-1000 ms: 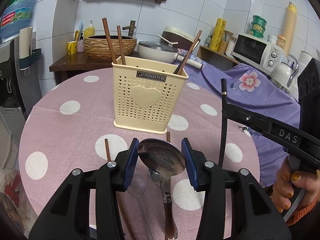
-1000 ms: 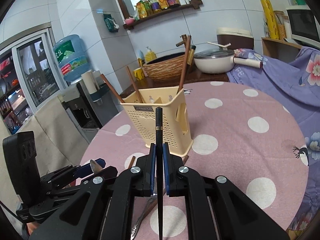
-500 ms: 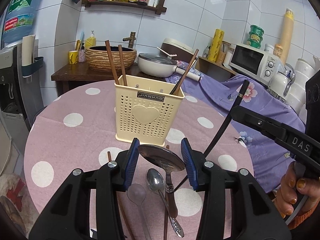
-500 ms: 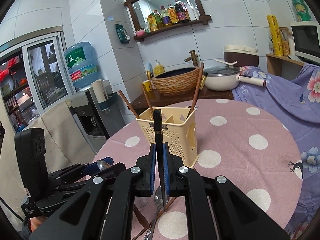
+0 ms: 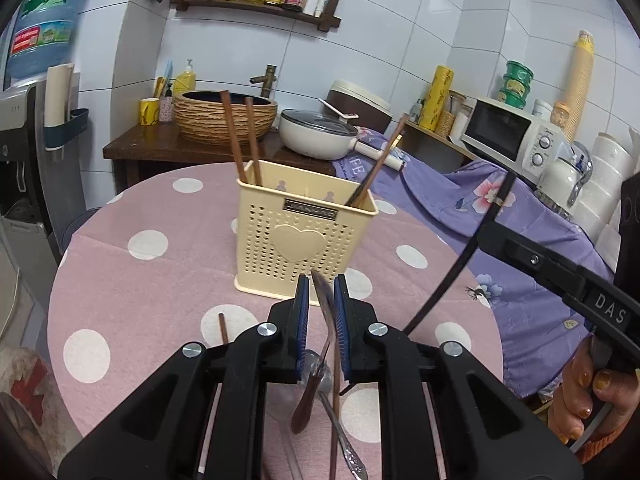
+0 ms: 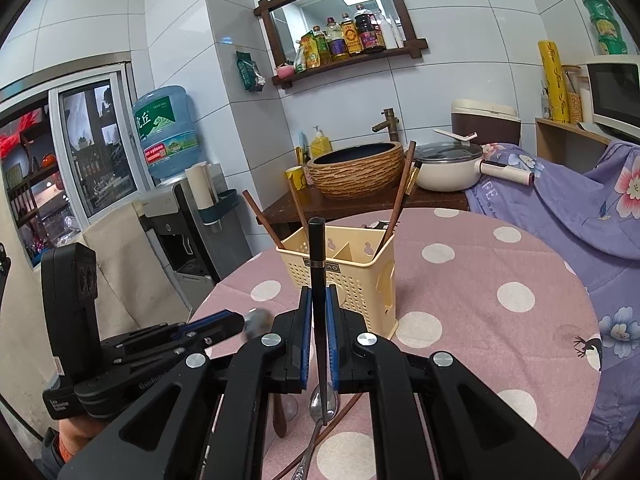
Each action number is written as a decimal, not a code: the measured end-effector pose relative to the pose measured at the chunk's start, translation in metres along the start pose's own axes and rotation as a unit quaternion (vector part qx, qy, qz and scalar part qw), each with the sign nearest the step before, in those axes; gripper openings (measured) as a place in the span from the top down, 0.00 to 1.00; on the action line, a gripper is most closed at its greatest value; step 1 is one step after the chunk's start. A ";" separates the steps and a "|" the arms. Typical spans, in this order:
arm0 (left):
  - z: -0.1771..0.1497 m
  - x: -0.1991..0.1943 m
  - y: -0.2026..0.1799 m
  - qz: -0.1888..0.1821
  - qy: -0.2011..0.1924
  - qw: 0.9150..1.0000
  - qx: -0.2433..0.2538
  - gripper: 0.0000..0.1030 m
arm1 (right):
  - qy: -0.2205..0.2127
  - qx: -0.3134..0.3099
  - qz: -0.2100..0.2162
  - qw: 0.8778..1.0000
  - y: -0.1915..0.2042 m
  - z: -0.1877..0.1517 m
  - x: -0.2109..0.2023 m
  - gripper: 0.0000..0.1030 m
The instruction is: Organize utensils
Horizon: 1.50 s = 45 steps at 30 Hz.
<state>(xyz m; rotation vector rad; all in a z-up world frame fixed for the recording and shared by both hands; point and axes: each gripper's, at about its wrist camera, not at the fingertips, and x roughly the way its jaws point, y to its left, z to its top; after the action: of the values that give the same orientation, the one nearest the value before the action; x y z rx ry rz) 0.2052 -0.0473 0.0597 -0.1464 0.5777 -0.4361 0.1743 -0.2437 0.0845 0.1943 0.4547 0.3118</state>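
Observation:
A cream perforated utensil holder [image 5: 304, 240] stands mid-table with brown chopsticks [image 5: 234, 140] in it; it also shows in the right wrist view [image 6: 352, 276]. My left gripper [image 5: 321, 312] is shut on a metal spoon with a brown handle [image 5: 324, 308], its bowl turned edge-on, held above the table short of the holder. My right gripper [image 6: 319, 308] is shut on a black chopstick [image 6: 317, 264], which points up in front of the holder. The left gripper [image 6: 240, 322] shows at the left of the right wrist view.
A loose spoon [image 6: 320, 404], a clear spoon and brown chopsticks [image 5: 222, 326] lie on the pink polka-dot tablecloth [image 5: 152, 280] below the grippers. A side table with a basin [image 5: 224, 116], a pan [image 5: 320, 132] and a microwave [image 5: 516, 136] stand behind. The right gripper's arm [image 5: 560, 280] reaches in at right.
The left gripper closed on the spoon, whose bowl turned from flat to edge-on, and lifted. Both grippers rose higher above the table with their utensils.

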 end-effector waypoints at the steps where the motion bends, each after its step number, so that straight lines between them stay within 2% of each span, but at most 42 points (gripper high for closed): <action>1: 0.001 -0.001 0.004 0.003 -0.001 1.000 -0.003 0.87 | 0.001 0.000 -0.001 1.000 0.000 0.000 0.001 0.93; 10: -0.001 0.009 0.021 0.028 0.011 1.000 -0.007 0.87 | 0.002 -0.002 -0.005 1.000 0.001 -0.001 0.002 0.93; 12: -0.004 0.015 0.025 0.047 0.012 0.999 -0.009 0.79 | 0.001 -0.003 -0.008 1.000 0.001 -0.001 0.002 0.93; 13: -0.005 0.019 0.028 0.056 0.017 0.998 -0.011 0.59 | 0.000 -0.002 -0.008 1.000 0.000 -0.002 0.001 0.93; 14: -0.006 0.024 0.031 0.065 0.024 0.998 -0.014 0.28 | 0.000 -0.002 -0.008 1.000 -0.001 -0.002 0.001 0.93; 15: -0.008 0.031 0.034 0.076 0.031 0.997 -0.018 0.20 | 0.000 -0.001 -0.009 1.000 -0.001 -0.002 0.001 0.93; 17: -0.009 0.046 0.036 0.097 0.043 0.994 -0.012 0.20 | 0.001 0.000 -0.008 1.000 -0.002 -0.003 0.002 0.93; 21: -0.012 0.094 0.028 0.145 0.093 0.985 0.035 0.20 | 0.001 -0.002 -0.010 1.000 -0.002 -0.004 0.003 0.93; 27: -0.014 0.156 0.023 0.164 0.152 0.974 0.043 0.22 | -0.008 -0.006 -0.013 1.000 0.000 -0.003 -0.003 0.93; 30: -0.018 0.175 0.019 0.190 0.162 0.966 0.059 0.22 | -0.012 -0.009 -0.013 1.000 0.000 -0.003 -0.006 0.93; 36: -0.026 0.204 0.018 0.208 0.191 0.957 0.061 0.23 | -0.014 -0.009 -0.010 1.000 0.001 -0.003 -0.010 0.93; 40: -0.034 0.213 0.008 0.204 0.202 0.954 0.083 0.39 | -0.016 -0.005 -0.008 1.000 -0.001 -0.002 -0.011 0.93; 43: -0.034 0.217 0.008 0.207 0.201 0.954 0.077 0.42 | -0.015 -0.002 -0.008 1.000 -0.003 -0.002 -0.012 0.93; 45: -0.035 0.217 0.011 0.201 0.202 0.956 0.070 0.47 | -0.014 0.000 -0.010 1.000 -0.003 -0.002 -0.013 0.93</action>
<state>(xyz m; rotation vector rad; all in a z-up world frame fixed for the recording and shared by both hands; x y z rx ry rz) 0.3523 -0.1324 -0.0796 0.2010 0.9525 -0.1055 0.1634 -0.2507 0.0868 0.1932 0.4276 0.2902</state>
